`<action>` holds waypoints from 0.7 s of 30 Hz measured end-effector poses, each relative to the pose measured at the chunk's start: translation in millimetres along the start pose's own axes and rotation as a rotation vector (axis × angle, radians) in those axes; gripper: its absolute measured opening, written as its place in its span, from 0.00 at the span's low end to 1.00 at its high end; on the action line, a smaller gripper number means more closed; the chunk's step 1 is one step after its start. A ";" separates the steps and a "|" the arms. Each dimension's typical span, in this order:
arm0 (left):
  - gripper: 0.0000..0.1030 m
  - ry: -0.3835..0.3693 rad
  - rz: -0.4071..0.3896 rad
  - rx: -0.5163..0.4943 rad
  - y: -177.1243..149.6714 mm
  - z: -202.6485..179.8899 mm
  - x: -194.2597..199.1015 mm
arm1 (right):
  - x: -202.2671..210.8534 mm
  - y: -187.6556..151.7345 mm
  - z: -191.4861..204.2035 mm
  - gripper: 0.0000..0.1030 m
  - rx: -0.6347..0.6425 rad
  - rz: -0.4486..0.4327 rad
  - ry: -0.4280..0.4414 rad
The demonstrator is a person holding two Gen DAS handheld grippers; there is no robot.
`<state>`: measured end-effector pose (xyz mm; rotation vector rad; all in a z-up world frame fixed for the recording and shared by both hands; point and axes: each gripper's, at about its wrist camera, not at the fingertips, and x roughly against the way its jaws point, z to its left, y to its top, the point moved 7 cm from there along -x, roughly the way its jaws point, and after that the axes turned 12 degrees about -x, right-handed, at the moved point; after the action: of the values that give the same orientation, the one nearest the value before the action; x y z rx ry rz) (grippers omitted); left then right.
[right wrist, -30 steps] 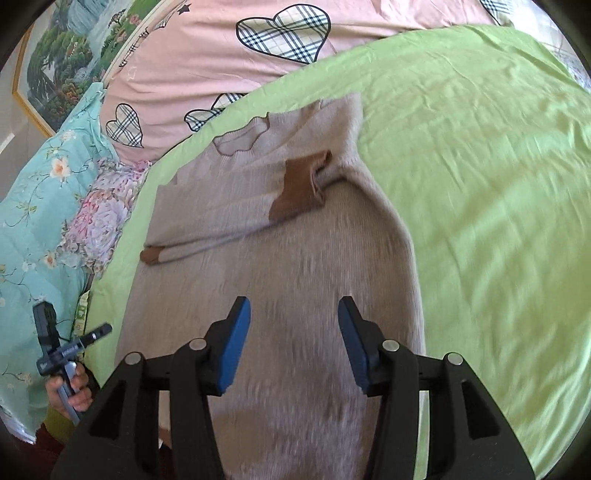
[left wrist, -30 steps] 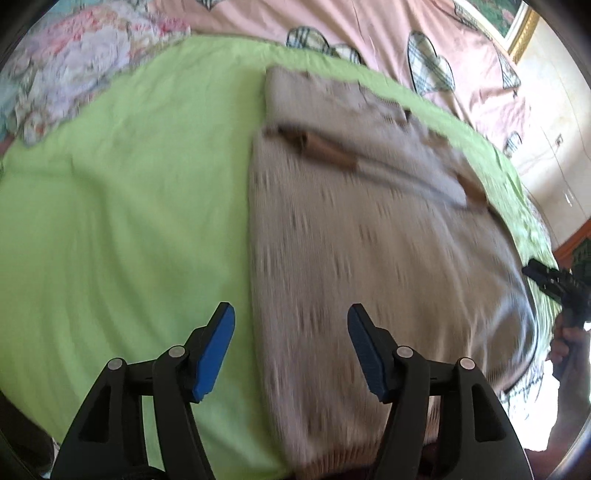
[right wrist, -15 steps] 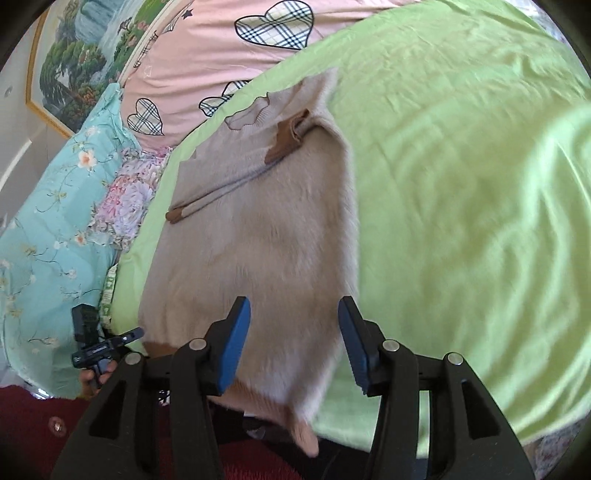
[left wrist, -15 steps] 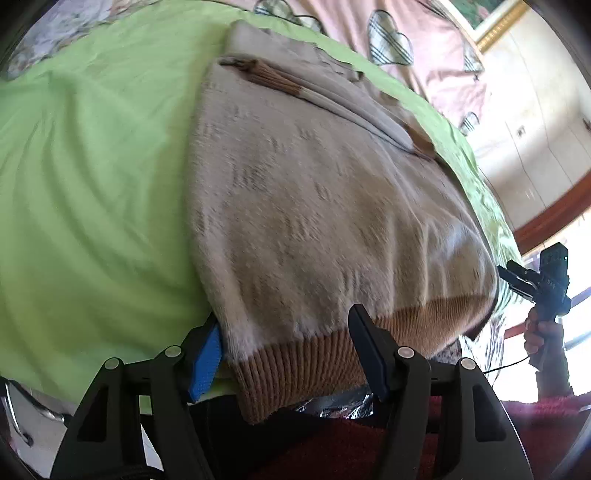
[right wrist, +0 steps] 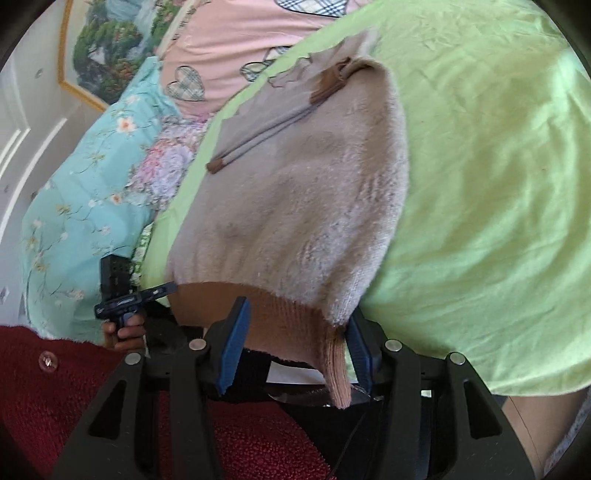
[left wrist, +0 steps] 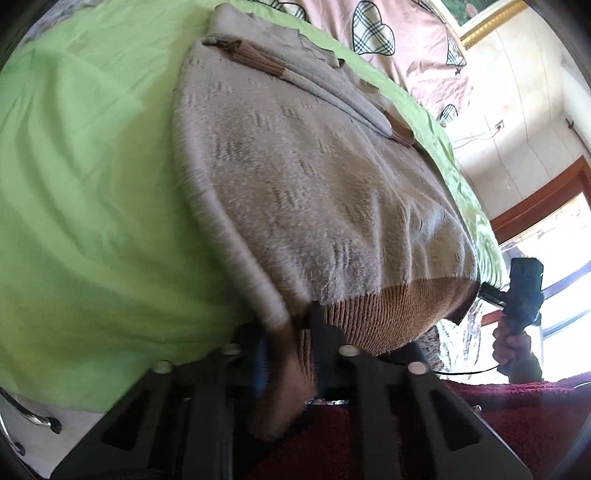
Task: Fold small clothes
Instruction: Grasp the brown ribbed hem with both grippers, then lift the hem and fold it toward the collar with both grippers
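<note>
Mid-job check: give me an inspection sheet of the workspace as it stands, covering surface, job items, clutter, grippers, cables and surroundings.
Surface: green bedsheet, lightly wrinkled.
Job's things: one beige sweater lying flat, sleeves folded across the chest, brown ribbed hem hanging over the near bed edge.
Clutter: nothing seen on the sheet beside the sweater.
Grippers: left hand-held gripper shut on the hem's left corner; right hand-held gripper open, fingers straddling the hem's right corner, not yet clamped.
Cables: thin black cable below the right hand.
Surroundings: pink heart-print bedding, turquoise floral quilt, framed landscape picture, window, operator's red garment.
</note>
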<state>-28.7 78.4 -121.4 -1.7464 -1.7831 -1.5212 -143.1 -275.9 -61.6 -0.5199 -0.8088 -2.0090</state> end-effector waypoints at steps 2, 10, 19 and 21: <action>0.09 -0.006 -0.009 0.006 -1.0 1.9 2.6 | -4.2 -6.0 -0.8 0.17 0.030 0.047 -0.021; 0.06 -0.053 -0.163 -0.029 25.8 -14.2 46.4 | 17.6 15.7 26.2 0.08 0.025 -0.034 0.112; 0.06 -0.066 -0.441 -0.035 121.0 -10.7 101.6 | 42.2 94.9 78.7 0.08 0.042 -0.242 0.294; 0.06 -0.061 -0.472 -0.033 142.1 -5.4 102.8 | 41.8 115.5 85.1 0.08 0.049 -0.282 0.306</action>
<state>59.3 102.6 28.4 -1.4616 -2.3357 -1.6804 -62.3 -285.4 63.7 -0.0661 -0.7705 -2.2473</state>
